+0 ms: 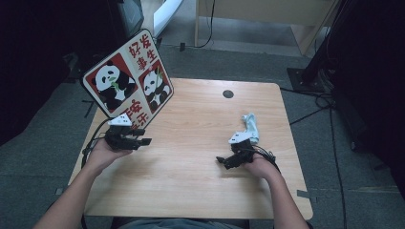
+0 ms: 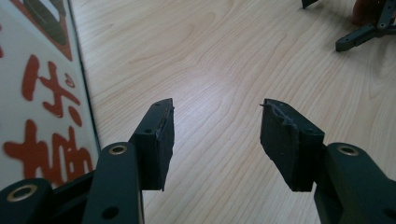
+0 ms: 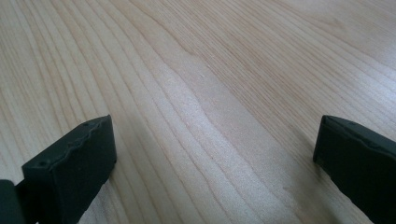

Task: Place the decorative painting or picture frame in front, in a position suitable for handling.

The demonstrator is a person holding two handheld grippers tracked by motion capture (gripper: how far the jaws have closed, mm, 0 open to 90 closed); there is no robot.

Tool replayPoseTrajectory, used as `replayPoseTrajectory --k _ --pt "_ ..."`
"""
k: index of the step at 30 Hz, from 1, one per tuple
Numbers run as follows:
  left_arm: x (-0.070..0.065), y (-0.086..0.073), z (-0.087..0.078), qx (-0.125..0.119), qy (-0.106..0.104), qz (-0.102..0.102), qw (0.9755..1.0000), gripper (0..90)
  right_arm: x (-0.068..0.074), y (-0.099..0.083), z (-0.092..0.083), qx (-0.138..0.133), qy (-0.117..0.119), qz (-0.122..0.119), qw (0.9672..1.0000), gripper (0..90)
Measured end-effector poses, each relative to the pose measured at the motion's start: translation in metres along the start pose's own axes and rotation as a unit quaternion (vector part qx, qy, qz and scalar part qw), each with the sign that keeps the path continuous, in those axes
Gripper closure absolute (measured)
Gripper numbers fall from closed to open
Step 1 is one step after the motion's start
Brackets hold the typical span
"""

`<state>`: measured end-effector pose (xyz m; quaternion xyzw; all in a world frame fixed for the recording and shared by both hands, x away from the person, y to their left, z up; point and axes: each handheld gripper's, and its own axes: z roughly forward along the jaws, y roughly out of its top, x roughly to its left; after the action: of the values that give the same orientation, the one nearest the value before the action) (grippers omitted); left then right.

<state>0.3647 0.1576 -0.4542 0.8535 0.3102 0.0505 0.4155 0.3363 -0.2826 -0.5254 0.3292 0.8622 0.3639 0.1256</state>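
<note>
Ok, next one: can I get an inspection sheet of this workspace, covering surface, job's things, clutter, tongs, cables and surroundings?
Surface: wooden table, one round hole near the far edge.
Job's things: panda board tilted up at the far left corner; white object by the right hand.
Clutter: nothing seen.
Grippers: left tongs open, nothing between, board beside them; right tongs open wide over bare wood.
Cables: black cables on the floor to the right.
Surroundings: grey floor, pale wooden furniture behind.

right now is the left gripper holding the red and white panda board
Apart: the left gripper view shows the left gripper open on bare wooden table, panda board beside it.
</note>
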Motion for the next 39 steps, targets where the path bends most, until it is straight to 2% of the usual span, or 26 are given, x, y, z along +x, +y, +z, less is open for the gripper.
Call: replayPoseTrajectory --k 6,11,19,27,30,39 --pt "-0.001 -0.004 -0.009 0.002 0.014 0.010 0.9998 46.6 -0.001 0.000 0.000 -0.002 0.003 -0.005 1.0000 0.0" --pt "-0.002 -0.010 -0.020 0.000 0.024 0.009 0.9997 46.6 -0.002 0.001 0.001 -0.001 0.006 -0.006 1.0000 0.0" --pt "0.006 -0.020 -0.040 -0.019 0.042 -0.010 0.9989 48.5 -0.002 0.005 0.005 0.000 0.008 -0.009 0.9999 0.0" --pt "0.015 -0.028 -0.055 -0.018 0.064 -0.024 0.9975 48.8 -0.003 0.007 0.007 -0.002 0.011 -0.014 0.9998 0.0" --pt "0.018 -0.032 -0.061 -0.025 0.070 -0.034 0.9966 48.9 -0.003 0.007 0.007 -0.001 0.011 -0.012 0.9999 0.0" --pt "0.032 -0.037 -0.071 -0.037 0.076 -0.054 0.9950 51.6 -0.003 0.008 0.008 -0.001 0.011 -0.013 0.9999 0.0"
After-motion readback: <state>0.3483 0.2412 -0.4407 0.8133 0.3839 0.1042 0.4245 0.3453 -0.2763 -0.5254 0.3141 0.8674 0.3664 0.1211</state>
